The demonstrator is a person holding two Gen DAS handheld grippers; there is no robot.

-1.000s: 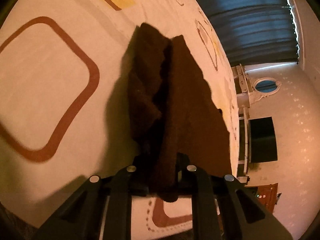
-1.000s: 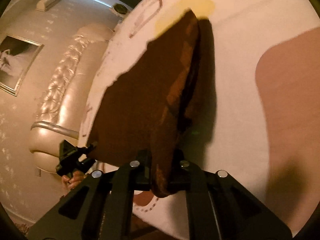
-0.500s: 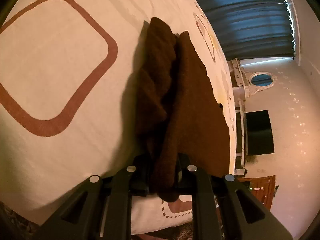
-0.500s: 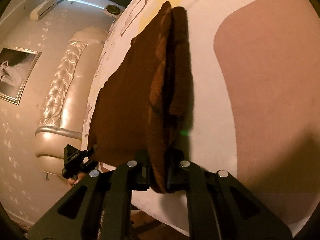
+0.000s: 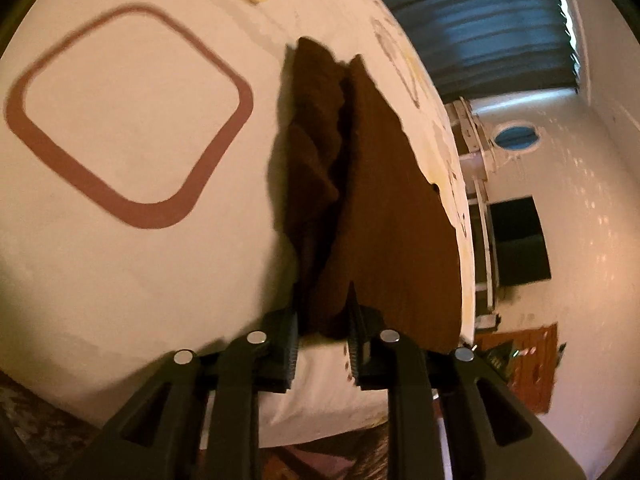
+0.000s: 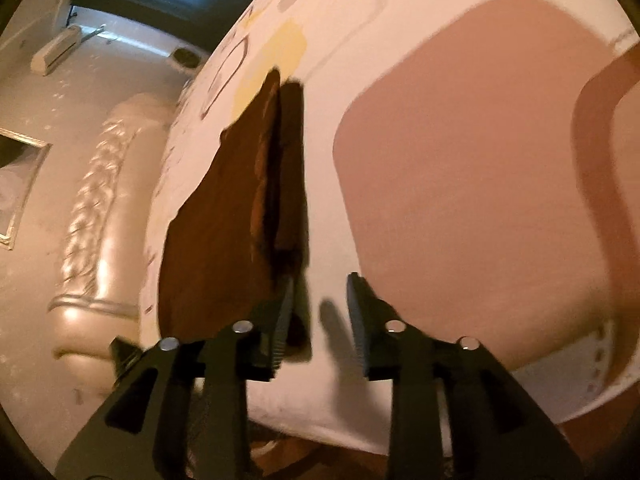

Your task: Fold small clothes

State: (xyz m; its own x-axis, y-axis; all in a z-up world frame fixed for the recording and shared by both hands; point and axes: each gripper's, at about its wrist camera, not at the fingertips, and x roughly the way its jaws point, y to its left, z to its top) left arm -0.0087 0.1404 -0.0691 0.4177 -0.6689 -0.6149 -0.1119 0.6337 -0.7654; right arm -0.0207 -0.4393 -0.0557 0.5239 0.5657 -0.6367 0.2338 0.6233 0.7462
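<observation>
A dark brown cloth lies folded in a long strip on the white patterned bed sheet, near the bed's edge. My left gripper is at its near end. Its jaws are opening, and only the cloth's tip still sits loosely between the fingertips. In the right wrist view the same cloth lies to the left. My right gripper is opening too. Bare sheet shows in its gap, and the cloth only brushes the outside of the left finger.
The bed's near edge drops away just under both grippers. A cream padded headboard and a framed picture stand left of the bed. A dark curtain and a black screen are beyond the far side.
Both grippers held the cloth's end with it hanging through the jaws. Now both have loosened and drawn back. The right jaws have sprung apart and the cloth rests flatter on the sheet.
</observation>
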